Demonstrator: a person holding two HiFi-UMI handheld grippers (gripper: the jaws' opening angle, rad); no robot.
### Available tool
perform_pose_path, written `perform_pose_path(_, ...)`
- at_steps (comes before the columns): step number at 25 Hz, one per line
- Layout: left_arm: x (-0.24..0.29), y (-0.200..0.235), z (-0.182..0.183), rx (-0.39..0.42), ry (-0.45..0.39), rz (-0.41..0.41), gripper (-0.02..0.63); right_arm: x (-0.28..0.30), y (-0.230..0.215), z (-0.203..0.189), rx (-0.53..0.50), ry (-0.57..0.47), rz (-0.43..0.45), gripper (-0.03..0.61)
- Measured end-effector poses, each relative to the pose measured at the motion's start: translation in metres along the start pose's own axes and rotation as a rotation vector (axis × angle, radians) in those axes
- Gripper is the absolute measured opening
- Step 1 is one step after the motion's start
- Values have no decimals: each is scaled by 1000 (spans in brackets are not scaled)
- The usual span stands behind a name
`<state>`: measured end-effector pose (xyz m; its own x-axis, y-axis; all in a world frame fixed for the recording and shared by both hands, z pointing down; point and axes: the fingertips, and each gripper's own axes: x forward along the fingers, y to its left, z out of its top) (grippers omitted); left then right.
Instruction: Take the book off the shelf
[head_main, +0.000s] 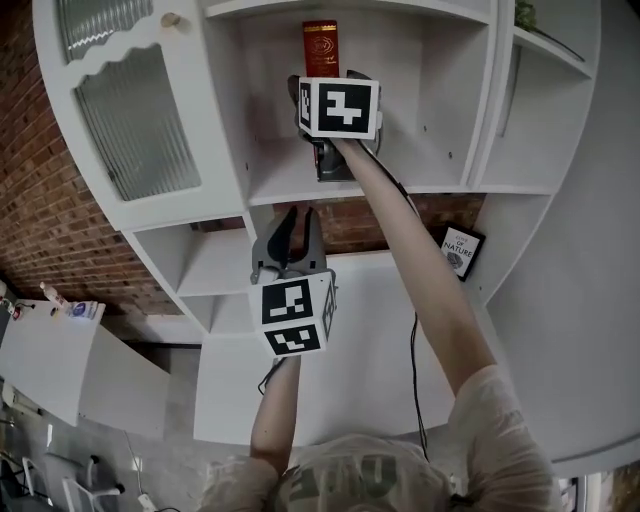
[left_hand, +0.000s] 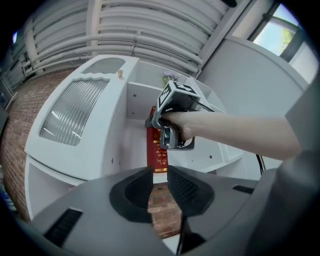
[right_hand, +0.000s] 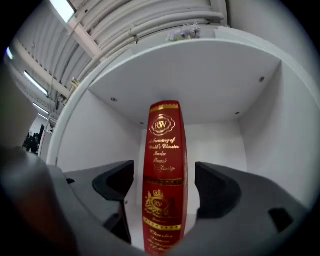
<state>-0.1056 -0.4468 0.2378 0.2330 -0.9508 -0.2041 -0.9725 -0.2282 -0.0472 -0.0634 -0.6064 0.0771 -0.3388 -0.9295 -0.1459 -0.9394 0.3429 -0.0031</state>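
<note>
A red book (head_main: 320, 48) with gold lettering stands upright, alone, in the upper open compartment of a white shelf unit (head_main: 430, 185). My right gripper (head_main: 328, 82) is raised into that compartment. In the right gripper view it (right_hand: 165, 185) is open, with the book's spine (right_hand: 165, 165) between the two jaws and a gap on each side. My left gripper (head_main: 298, 215) hangs lower, in front of the shelf below, open by a narrow gap and holding nothing. In the left gripper view the book (left_hand: 159, 147) and the right gripper (left_hand: 170, 107) show beyond its jaws (left_hand: 160, 175).
A cabinet door with ribbed glass (head_main: 135, 120) stands to the left of the compartment. A small framed picture (head_main: 462, 250) sits on a lower shelf at right. A brick wall (head_main: 60, 230) lies behind. A plant (head_main: 527, 12) sits on the top right shelf.
</note>
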Motion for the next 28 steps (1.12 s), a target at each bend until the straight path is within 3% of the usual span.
perform_pose_path(7,-3,20,-5,-26,9,23,77,49,-8,-39,-42,151,-48,364)
perform_pose_path(17,-4,34,-5,-26,6,51,78,56,-2,-39,26,98,-53,357)
perform_pose_path(18,-4,34,-6,-26,8,52,78,55,-4,-39,26,94,-62,314)
perform_pose_path(22,-3,35,-8,-17,21,58,78,54,-6,-41,6,113,-84,268)
perform_pose_path(28,-7,34,-2,-11,13,55,77,53,-10,-40,-16,138,-84,244)
